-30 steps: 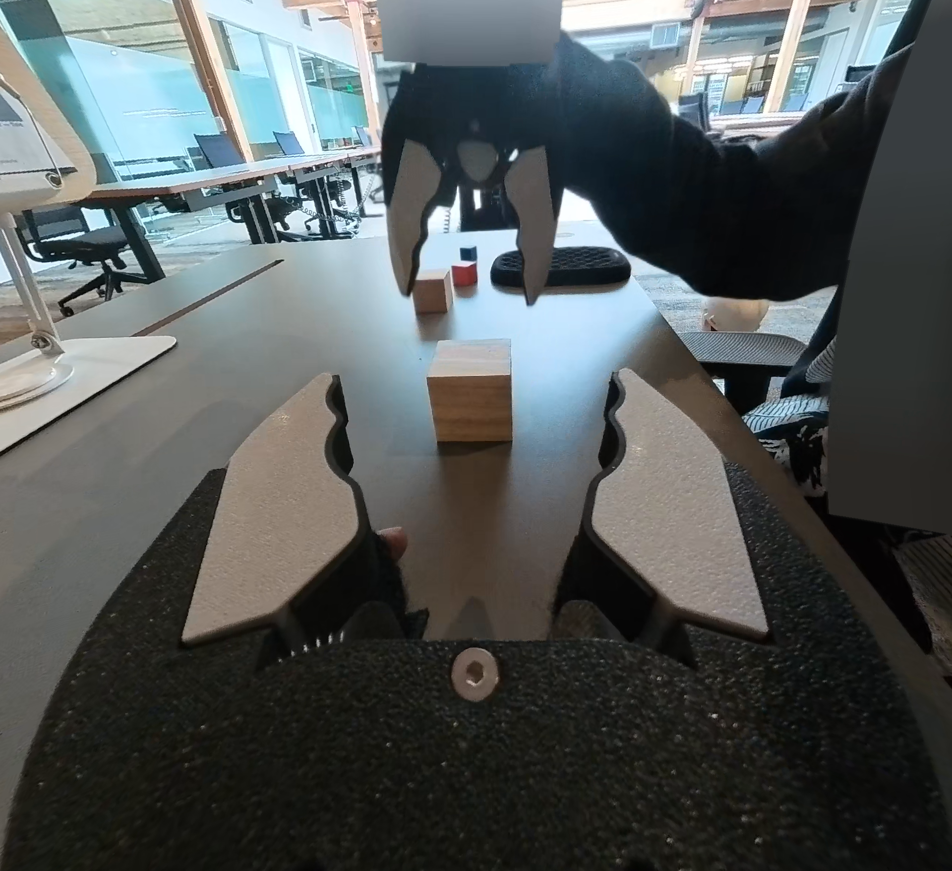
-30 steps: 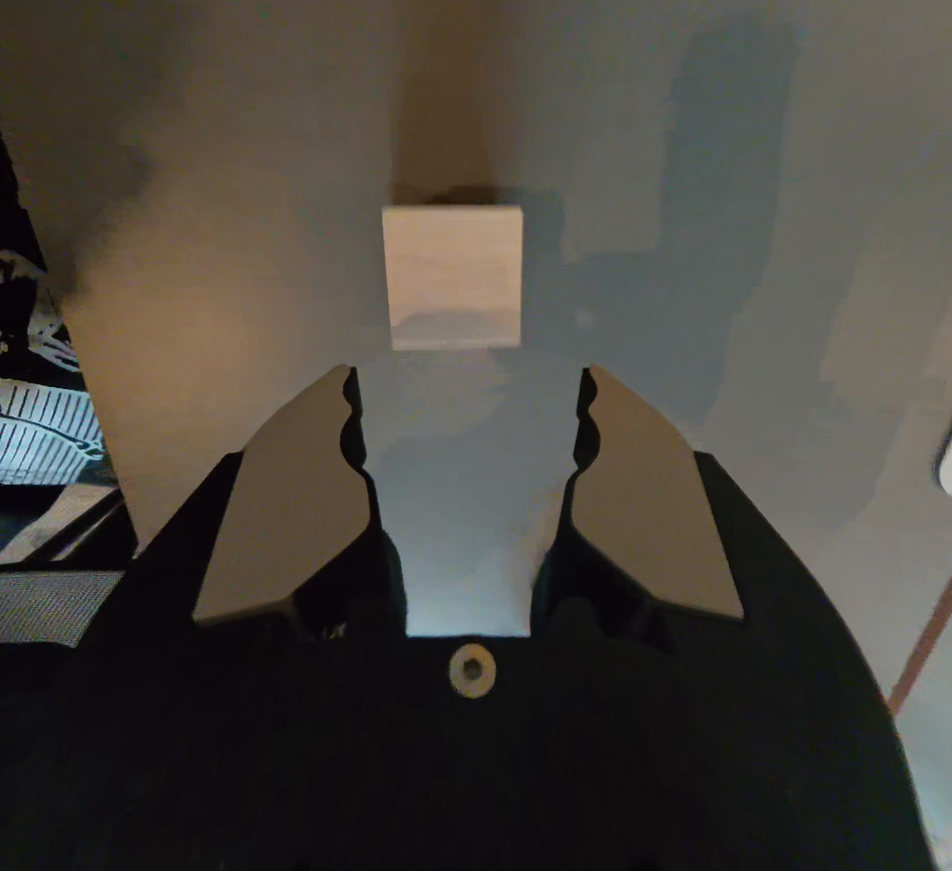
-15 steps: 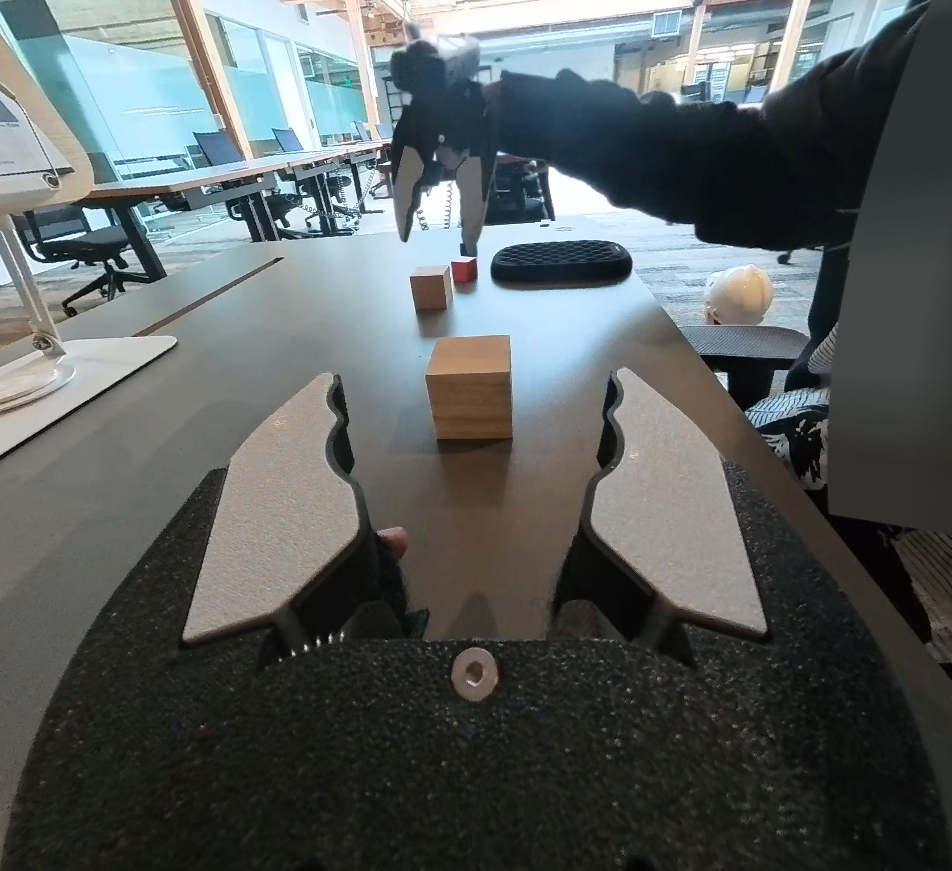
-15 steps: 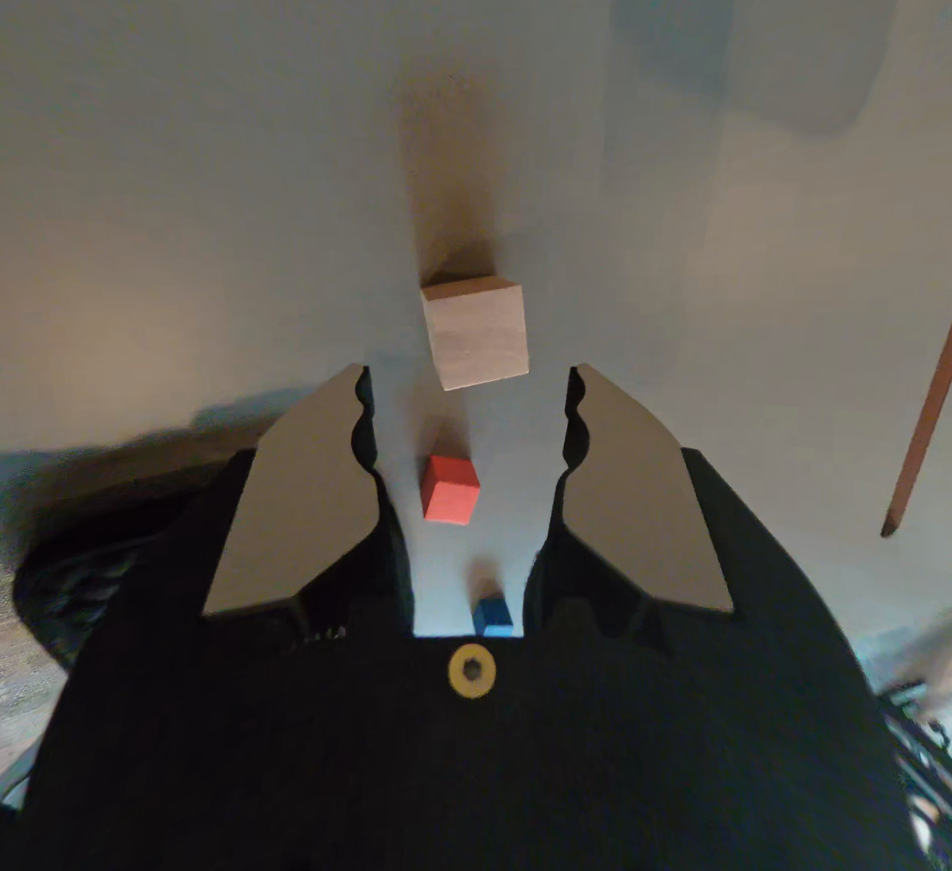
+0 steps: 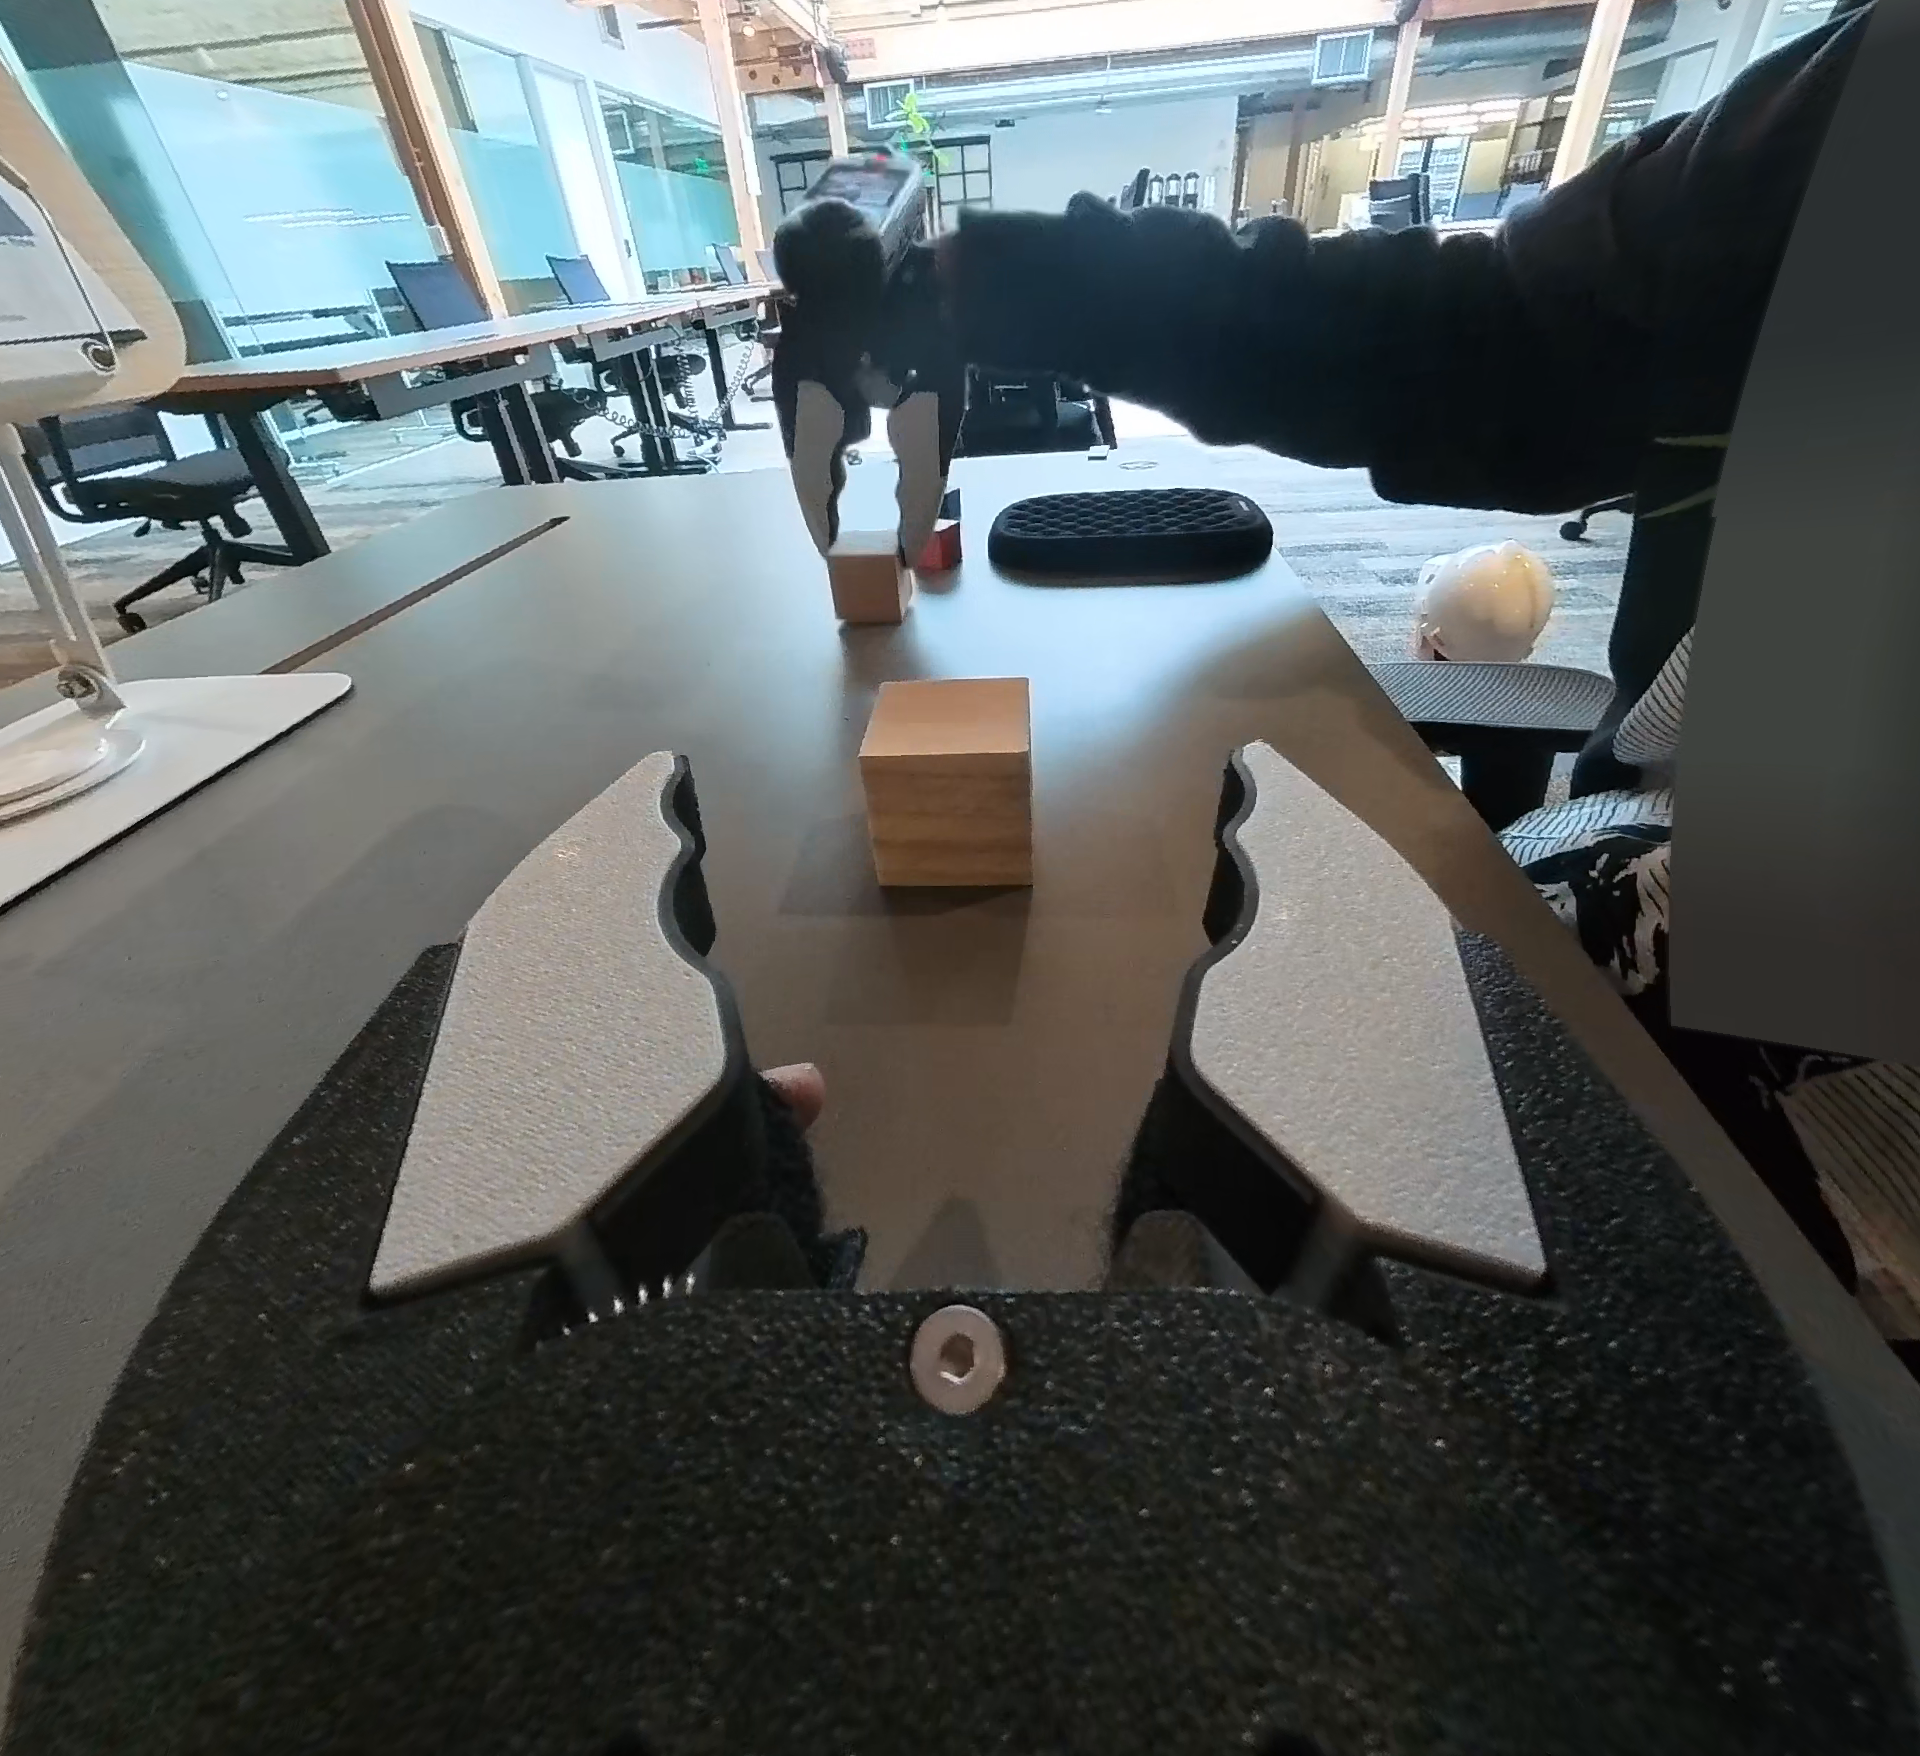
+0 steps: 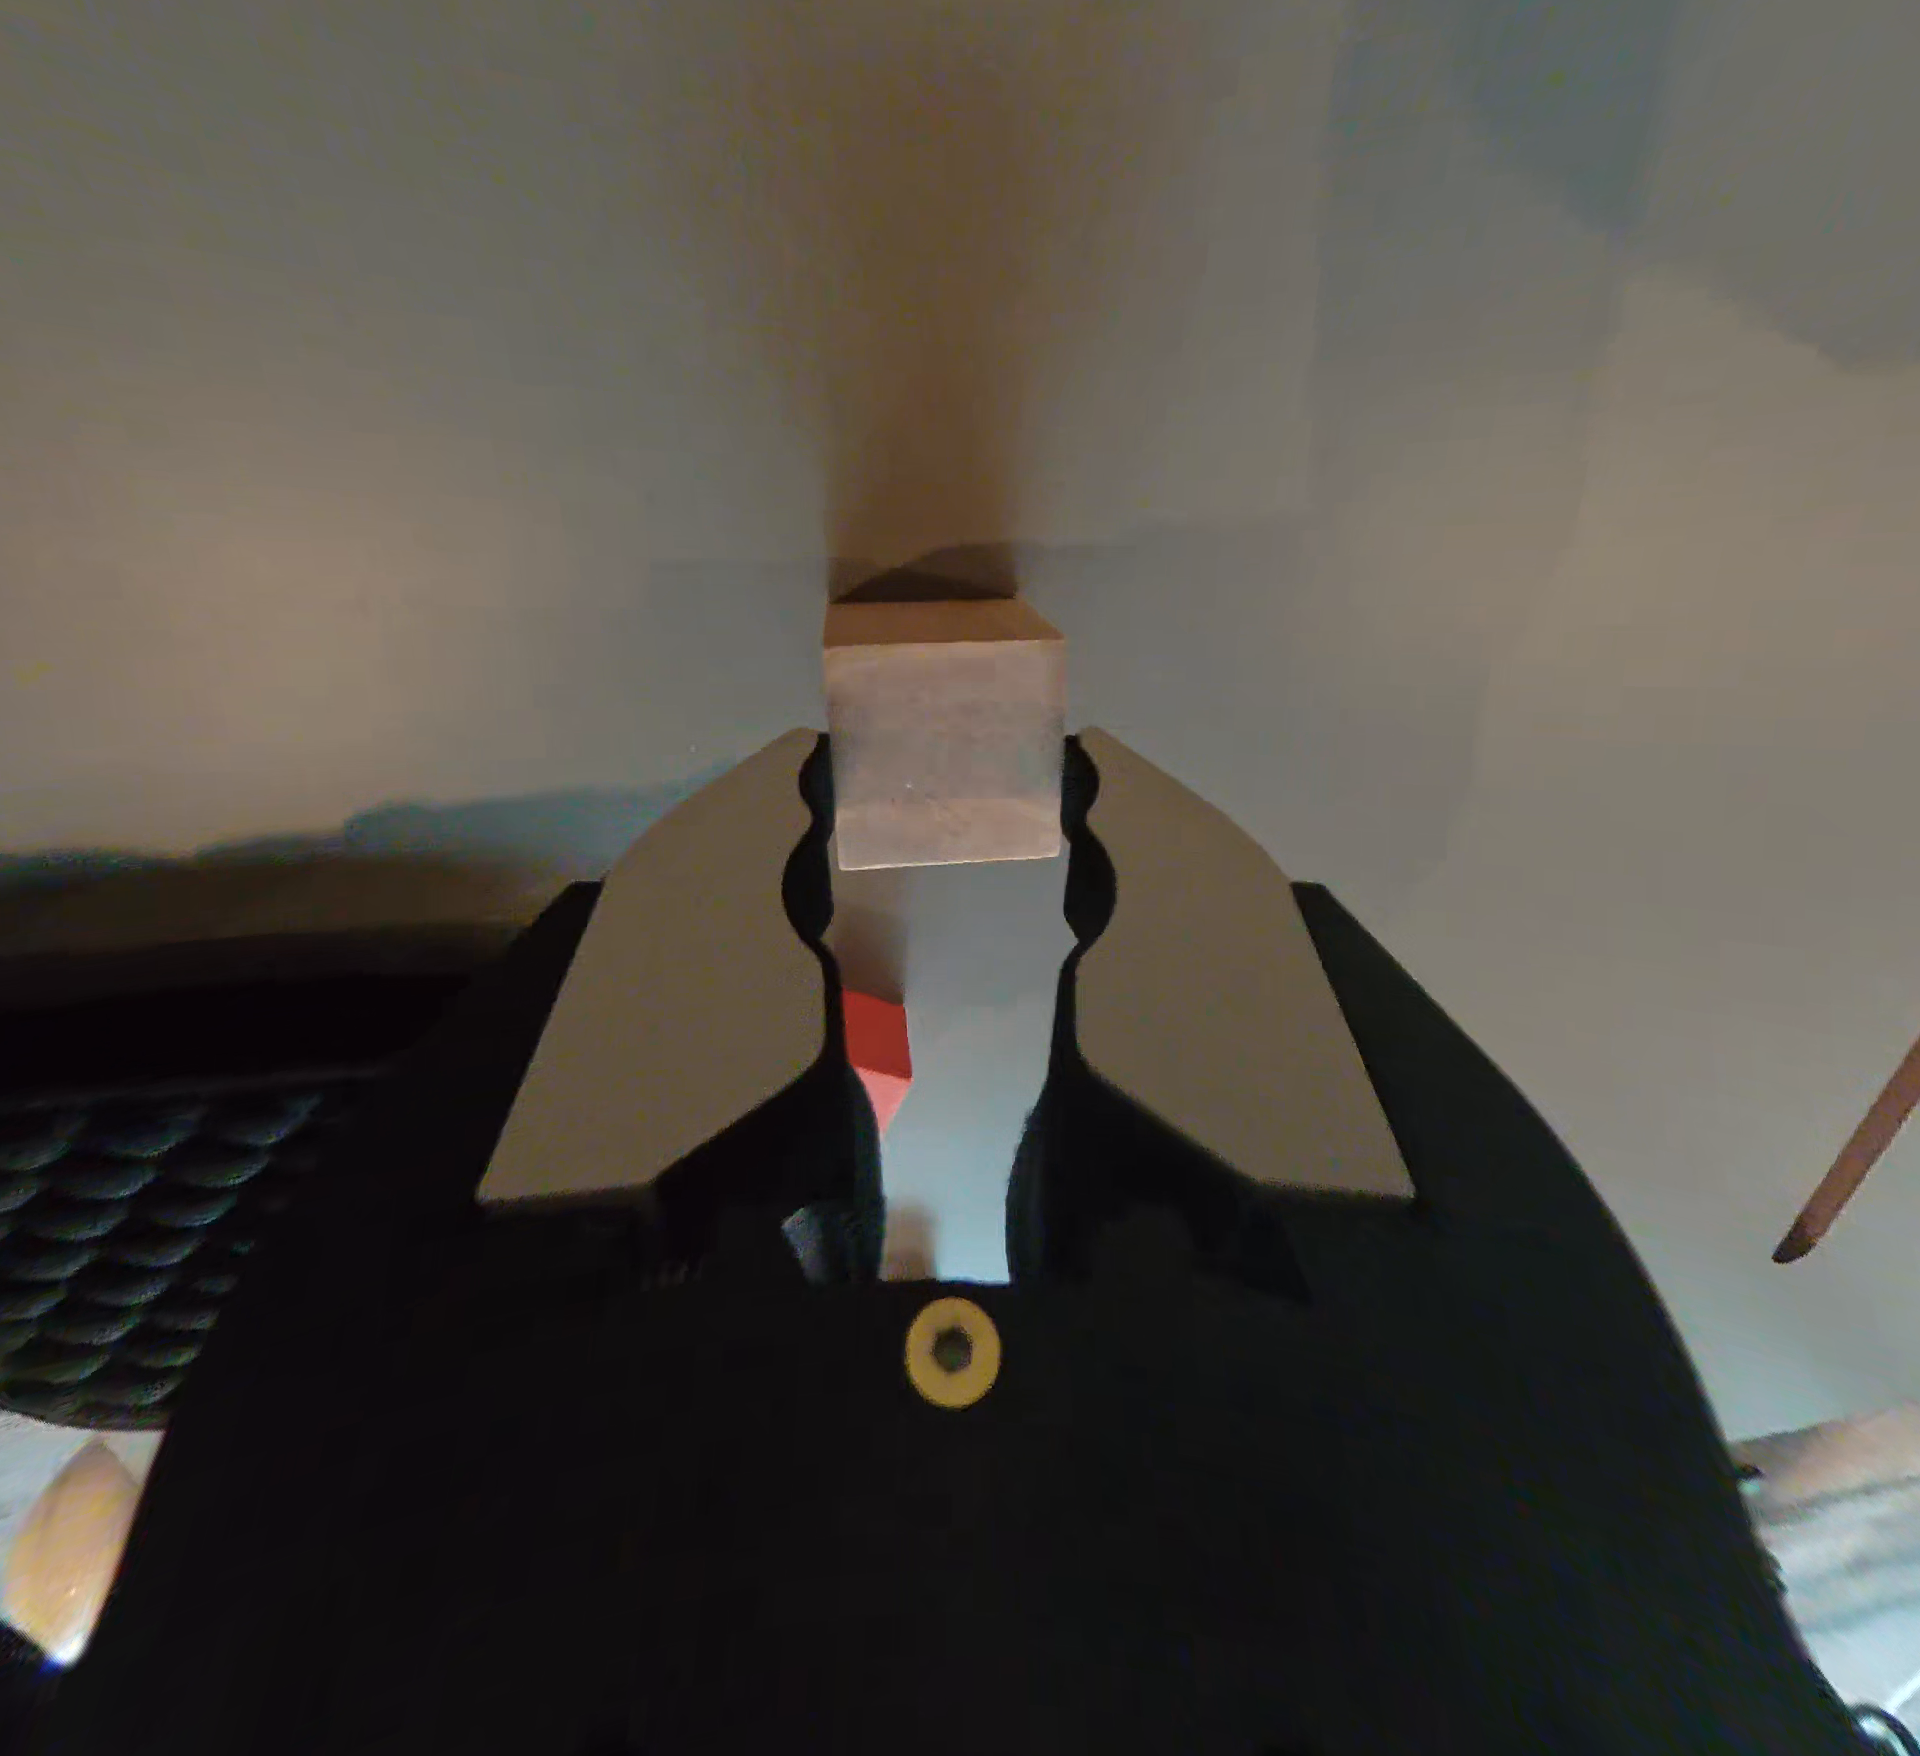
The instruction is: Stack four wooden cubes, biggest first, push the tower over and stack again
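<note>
While the left gripper (image 5: pixel 956 859) rests low over the dark table (image 5: pixel 468 771) with its jaws spread wide and nothing between them, the big wooden cube (image 5: pixel 951 797) stands on the table just beyond its tips. Farther off, the right gripper (image 6: pixel 945 771) points down with its jaws narrowed against both sides of the smaller wooden cube (image 6: pixel 945 750), which sits on the table. A red cube (image 5: pixel 943 545) lies just right of it, near a black wrist rest (image 5: pixel 1130 530).
</note>
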Demonstrator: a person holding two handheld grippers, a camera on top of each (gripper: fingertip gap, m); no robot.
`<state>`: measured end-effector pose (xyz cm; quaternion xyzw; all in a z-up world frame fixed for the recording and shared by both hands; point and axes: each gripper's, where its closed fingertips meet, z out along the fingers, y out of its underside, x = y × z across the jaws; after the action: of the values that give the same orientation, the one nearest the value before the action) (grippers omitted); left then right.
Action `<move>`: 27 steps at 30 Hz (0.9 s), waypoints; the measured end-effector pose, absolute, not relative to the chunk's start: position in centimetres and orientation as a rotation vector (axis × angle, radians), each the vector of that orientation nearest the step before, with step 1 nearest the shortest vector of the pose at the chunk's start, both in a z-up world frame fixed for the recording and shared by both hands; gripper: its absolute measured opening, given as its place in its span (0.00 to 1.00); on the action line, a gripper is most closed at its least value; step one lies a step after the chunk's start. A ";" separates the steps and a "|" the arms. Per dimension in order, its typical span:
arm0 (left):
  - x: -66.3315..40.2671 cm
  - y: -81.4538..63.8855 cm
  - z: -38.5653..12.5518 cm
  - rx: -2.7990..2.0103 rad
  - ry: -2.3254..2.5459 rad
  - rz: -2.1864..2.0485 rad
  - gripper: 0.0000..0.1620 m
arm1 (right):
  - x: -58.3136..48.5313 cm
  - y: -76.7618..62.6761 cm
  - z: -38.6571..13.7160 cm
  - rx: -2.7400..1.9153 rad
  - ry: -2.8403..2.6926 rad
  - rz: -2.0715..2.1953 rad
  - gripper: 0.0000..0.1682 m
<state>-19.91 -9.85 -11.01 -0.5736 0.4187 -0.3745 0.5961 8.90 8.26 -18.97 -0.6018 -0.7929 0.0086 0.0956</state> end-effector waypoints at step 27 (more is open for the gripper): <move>-19.6 -10.1 -11.3 -1.334 1.008 -0.845 0.57 | -9.6 -4.8 -11.8 -1.698 -2.392 0.082 0.25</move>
<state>-19.58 -10.12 -11.31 -0.5736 0.4335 -0.3634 0.5924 -9.58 -4.77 -11.79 -0.5755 -0.8108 0.0278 0.1032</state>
